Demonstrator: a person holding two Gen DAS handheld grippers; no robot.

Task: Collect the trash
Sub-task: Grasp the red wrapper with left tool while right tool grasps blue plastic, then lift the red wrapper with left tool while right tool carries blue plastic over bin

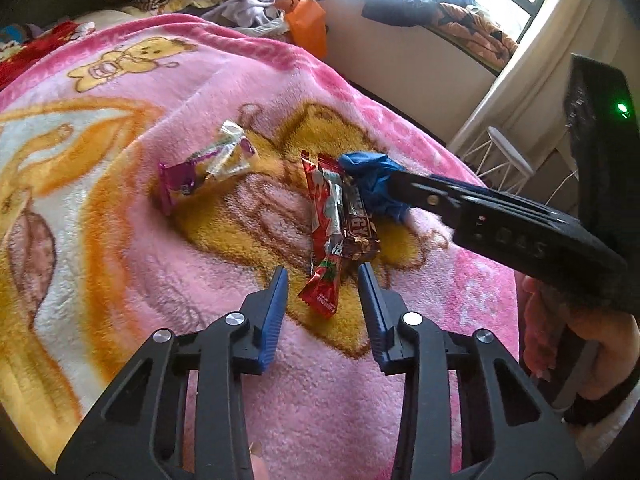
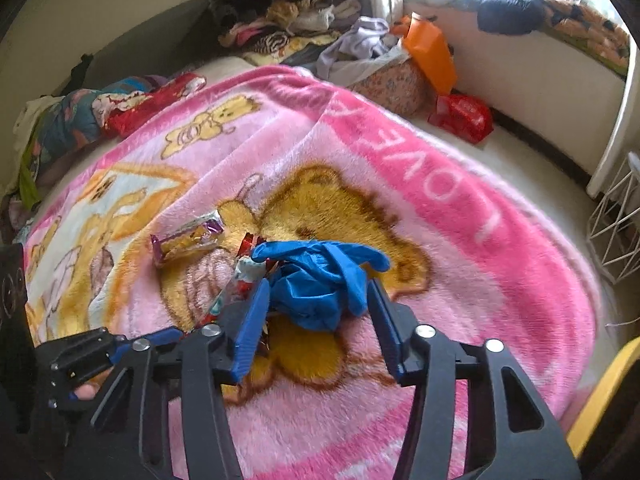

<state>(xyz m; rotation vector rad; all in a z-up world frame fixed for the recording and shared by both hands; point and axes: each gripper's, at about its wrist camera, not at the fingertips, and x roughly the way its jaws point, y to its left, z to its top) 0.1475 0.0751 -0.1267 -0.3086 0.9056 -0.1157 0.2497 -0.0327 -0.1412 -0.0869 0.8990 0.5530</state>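
Note:
On the pink bear blanket [image 1: 132,184] lie a red wrapper [image 1: 324,236], a brown bar wrapper [image 1: 360,228], a purple and clear wrapper [image 1: 208,168] and a crumpled blue glove [image 1: 374,182]. My left gripper [image 1: 323,280] is open, its jaws either side of the red wrapper's near end. My right gripper [image 2: 318,292] is open with the blue glove [image 2: 320,280] between its jaws; it comes in from the right in the left wrist view [image 1: 404,188]. The purple wrapper [image 2: 184,240] lies left of the glove.
Clothes [image 2: 288,20] are piled at the bed's far end, with an orange bag [image 2: 430,56] and a red bag [image 2: 464,116]. A white wire rack [image 2: 616,216] stands right of the bed. A window ledge with dark clothes [image 1: 416,8] is behind.

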